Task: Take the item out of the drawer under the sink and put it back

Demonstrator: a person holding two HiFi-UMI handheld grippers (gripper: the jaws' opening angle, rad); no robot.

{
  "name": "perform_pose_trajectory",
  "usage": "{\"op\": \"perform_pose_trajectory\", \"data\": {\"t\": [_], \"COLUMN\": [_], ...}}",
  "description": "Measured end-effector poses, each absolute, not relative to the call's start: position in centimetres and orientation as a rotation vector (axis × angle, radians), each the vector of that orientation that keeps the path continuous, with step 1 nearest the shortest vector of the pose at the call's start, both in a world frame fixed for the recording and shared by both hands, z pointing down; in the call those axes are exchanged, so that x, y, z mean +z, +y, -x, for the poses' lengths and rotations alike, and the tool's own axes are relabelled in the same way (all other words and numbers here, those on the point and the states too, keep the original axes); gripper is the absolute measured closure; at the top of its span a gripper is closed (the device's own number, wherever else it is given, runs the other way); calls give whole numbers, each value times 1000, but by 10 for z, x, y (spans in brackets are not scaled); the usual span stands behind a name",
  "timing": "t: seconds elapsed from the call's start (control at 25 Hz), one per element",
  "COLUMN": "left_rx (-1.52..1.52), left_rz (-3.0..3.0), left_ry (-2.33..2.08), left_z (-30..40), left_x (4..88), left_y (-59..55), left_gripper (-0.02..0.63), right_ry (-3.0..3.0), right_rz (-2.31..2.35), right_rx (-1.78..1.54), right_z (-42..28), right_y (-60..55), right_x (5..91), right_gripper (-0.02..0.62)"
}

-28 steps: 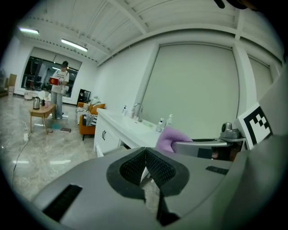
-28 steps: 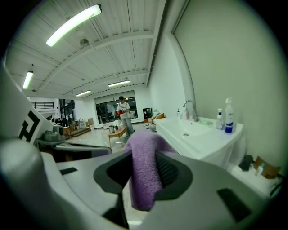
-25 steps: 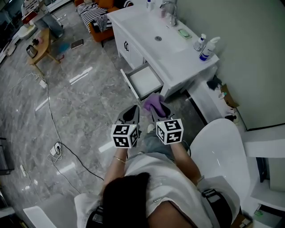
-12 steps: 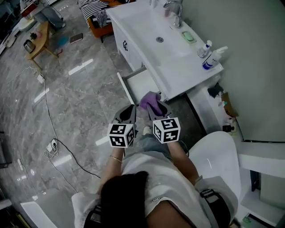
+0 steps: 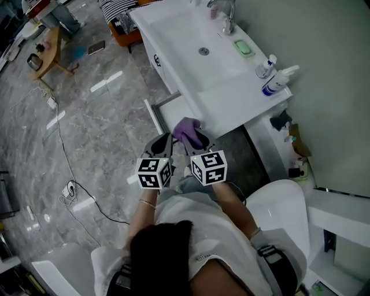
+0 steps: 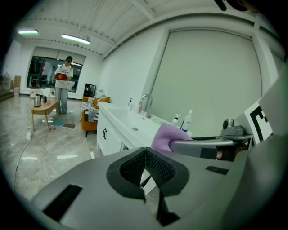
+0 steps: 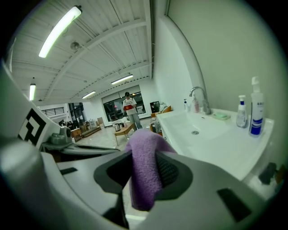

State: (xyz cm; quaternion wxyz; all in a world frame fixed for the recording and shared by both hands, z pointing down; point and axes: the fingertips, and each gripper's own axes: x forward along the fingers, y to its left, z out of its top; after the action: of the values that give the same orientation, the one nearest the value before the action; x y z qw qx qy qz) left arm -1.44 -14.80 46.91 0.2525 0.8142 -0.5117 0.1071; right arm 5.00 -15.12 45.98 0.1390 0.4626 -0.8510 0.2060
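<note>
**Purple cloth clamped in the right gripper, out of the open drawer**

The soft purple terry cloth [image 7: 143, 173] hangs folded between the right gripper's [image 5: 191, 139] two dark ribbed pads, which press on it from both sides; its upper fold bulges above the jaws and its lower end droops below them. In the head view the cloth [image 5: 187, 127] is held in the air and overlaps the near end of the shallow white drawer [image 5: 169, 110], which stands pulled out from under the white sink vanity [image 5: 191, 40]; the cloth lies in no part of the drawer.

The left gripper [image 6: 145, 167] is just beside the right one, at about the same height; its pads meet at their tips with nothing between them.

On the vanity top a chrome tap [image 5: 223, 13] stands behind the basin; a green soap dish [image 5: 243, 47] lies to its right, and two white pump bottles with blue labels [image 5: 273, 75] stand near the counter's end. Grey marble floor tiles [image 5: 98, 144] spread to the left; a small wooden table [image 5: 45, 53] stands well apart, near the frame's upper left corner.
</note>
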Motion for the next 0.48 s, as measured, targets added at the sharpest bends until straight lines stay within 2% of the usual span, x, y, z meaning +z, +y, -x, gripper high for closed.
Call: {"op": "perform_pose_trajectory", "data": {"t": [0.48], "left_rx": [320], "left_rz": [-2194], "left_ry": [-1430], "left_z": [14], "left_x": [480], "left_y": [-187], "left_gripper": [601], "right_ry": [-2456], "right_rz": [-1346], "right_rx": [640], "right_z": [-54], "right_y": [-192], "right_x": [470], "right_gripper": [463]}}
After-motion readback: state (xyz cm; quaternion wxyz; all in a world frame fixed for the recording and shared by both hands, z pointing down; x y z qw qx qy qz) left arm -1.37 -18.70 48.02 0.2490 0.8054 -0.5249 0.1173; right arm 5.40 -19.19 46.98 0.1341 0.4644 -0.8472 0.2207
